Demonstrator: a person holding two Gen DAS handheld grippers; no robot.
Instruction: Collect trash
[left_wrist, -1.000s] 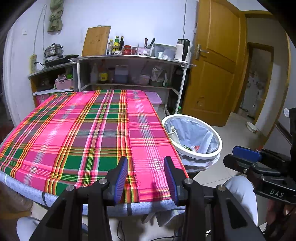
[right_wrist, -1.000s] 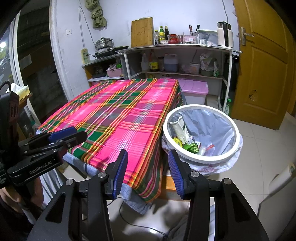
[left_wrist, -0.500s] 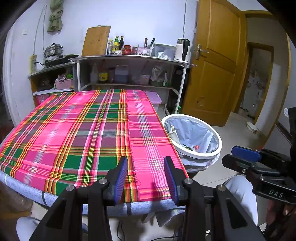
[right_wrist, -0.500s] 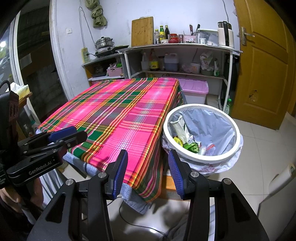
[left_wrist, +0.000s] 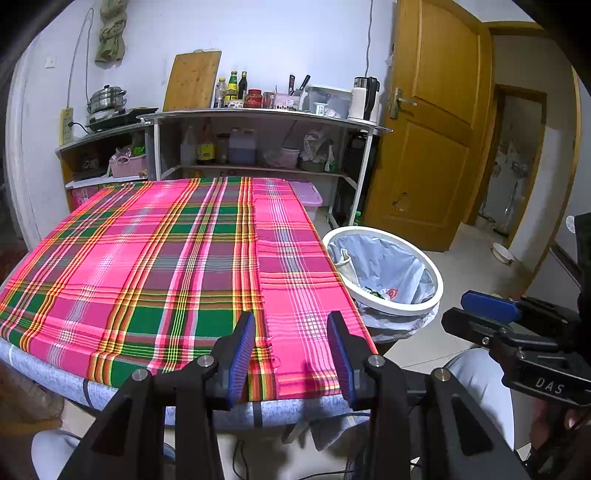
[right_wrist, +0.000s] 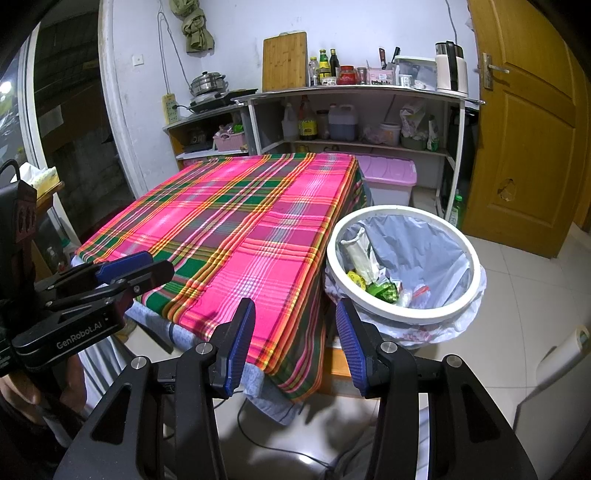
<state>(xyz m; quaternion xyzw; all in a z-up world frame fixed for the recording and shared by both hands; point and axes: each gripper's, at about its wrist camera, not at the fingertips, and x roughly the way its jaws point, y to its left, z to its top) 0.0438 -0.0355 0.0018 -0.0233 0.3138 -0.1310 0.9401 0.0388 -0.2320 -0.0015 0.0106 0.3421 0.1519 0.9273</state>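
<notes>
From the left wrist, the left hand-held gripper (left_wrist: 291, 347) is hovering spread apart and empty over the desk (left_wrist: 155, 266)'s near edge; the trash bin (left_wrist: 384, 273) is standing upright on the right.

From the right wrist, the right hand-held gripper (right_wrist: 295, 339) is gaping, empty, beside the bin's upward-facing mouth, trash (right_wrist: 380, 284) lying inside.

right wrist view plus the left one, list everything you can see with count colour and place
tablecloth: 1, pink and green plaid, over the table
bin: 1, white rim with grey liner, on the floor right of the table, trash inside
storage box: 1, pink lid, under the shelf
shelf: 1, white, against the back wall, holding bottles and jars
cutting board: 1, wooden, leaning on the wall
pot: 1, steel, on the hob at left
kettle: 1, white and black, shelf top
door: 1, brown, at right
left gripper: open, empty
right gripper: open, empty
</notes>
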